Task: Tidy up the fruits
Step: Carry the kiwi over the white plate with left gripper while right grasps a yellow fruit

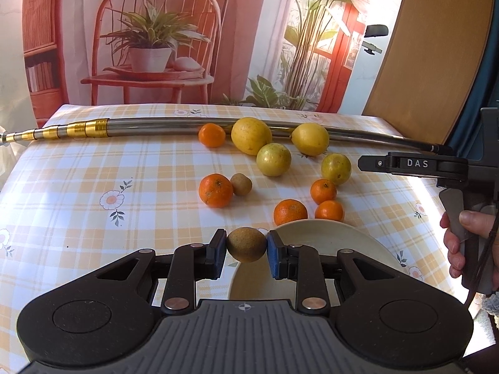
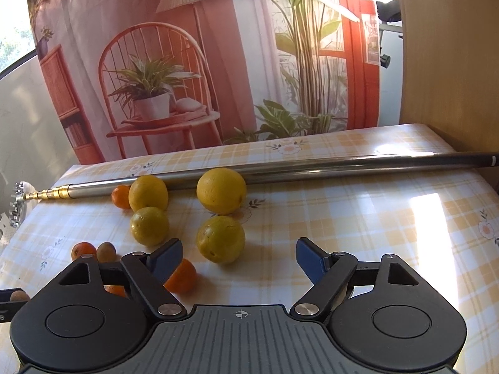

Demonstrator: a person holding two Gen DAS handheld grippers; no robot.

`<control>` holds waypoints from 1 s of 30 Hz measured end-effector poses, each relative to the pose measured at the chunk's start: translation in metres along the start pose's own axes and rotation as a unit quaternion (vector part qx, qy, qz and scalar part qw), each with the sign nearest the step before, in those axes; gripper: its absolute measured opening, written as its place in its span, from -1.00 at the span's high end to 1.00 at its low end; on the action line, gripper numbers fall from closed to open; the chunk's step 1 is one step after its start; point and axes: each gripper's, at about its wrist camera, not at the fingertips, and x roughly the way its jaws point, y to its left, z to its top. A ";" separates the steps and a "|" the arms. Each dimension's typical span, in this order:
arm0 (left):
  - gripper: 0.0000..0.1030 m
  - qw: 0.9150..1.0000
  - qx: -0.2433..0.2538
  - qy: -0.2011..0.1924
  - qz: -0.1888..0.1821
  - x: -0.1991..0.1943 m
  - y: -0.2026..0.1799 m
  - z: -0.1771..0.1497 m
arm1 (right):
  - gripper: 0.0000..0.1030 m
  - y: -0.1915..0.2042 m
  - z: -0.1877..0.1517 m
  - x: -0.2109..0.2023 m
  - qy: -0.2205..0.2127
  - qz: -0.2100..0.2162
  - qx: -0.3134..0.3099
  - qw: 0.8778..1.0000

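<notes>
The left claw (image 1: 246, 244) is closed on a brown kiwi (image 1: 246, 244), held over the edge of a cream plate (image 1: 336, 237) that looks empty. The right claw (image 2: 238, 257) gapes wide, holding nothing, above a checked yellow tabletop (image 2: 358, 218). Oranges (image 1: 215, 190), lemons (image 1: 251, 135) and a second kiwi (image 1: 241, 184) lie scattered before a metal pole (image 1: 156, 123) and a printed backdrop (image 1: 156, 31). Only the left view shows the plate.

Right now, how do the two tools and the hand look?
Both tools, left tool and right tool, are matte black with round hinge housings, silver rivets, a ribbed grey centre plate with a crosshair mark, and blue pads. The right tool's side reads "DAS". The hand wears no glove.
</notes>
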 end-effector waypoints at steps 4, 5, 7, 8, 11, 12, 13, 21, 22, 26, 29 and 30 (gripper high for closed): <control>0.43 1.000 -0.002 0.000 0.003 0.000 0.001 0.000 | -0.39 0.001 0.002 0.019 -0.009 0.007 -0.007 1.000; 0.43 1.000 -0.003 0.001 0.004 0.000 0.002 0.001 | -0.31 0.001 0.003 0.025 -0.006 0.012 -0.004 1.000; 0.43 1.000 -0.005 0.001 0.004 0.000 0.002 0.000 | -0.23 0.001 0.005 0.036 0.005 0.021 0.005 1.000; 0.43 1.000 -0.005 0.001 0.004 0.000 0.002 0.000 | -0.20 0.001 0.005 0.040 0.010 0.021 0.008 1.000; 0.43 1.000 -0.007 0.002 0.004 -0.001 0.003 -0.001 | -0.17 0.003 0.007 0.051 0.019 0.023 0.017 0.999; 0.43 1.000 -0.007 0.002 0.003 -0.001 0.003 -0.002 | -0.17 0.003 0.008 0.053 0.022 0.025 0.023 0.999; 0.43 1.000 -0.008 0.002 0.003 -0.001 0.002 -0.002 | -0.17 0.003 0.009 0.054 0.024 0.030 0.028 0.999; 0.43 1.000 -0.009 0.002 0.003 -0.001 0.002 -0.002 | 0.05 -0.007 0.018 0.072 0.054 0.041 0.077 0.995; 0.43 1.000 -0.010 0.002 0.004 -0.002 0.003 -0.002 | 0.07 -0.010 0.017 0.073 0.061 0.046 0.089 0.993; 0.43 1.000 -0.014 0.003 0.004 -0.001 0.004 -0.003 | 0.19 -0.017 0.014 0.066 0.066 0.069 0.124 0.988; 0.43 1.000 -0.014 0.003 0.002 -0.001 0.004 -0.003 | 0.22 -0.022 0.010 0.057 0.070 0.081 0.136 0.985; 0.43 1.000 -0.013 0.003 0.001 -0.001 0.004 -0.003 | 0.22 -0.023 0.008 0.054 0.073 0.084 0.138 0.984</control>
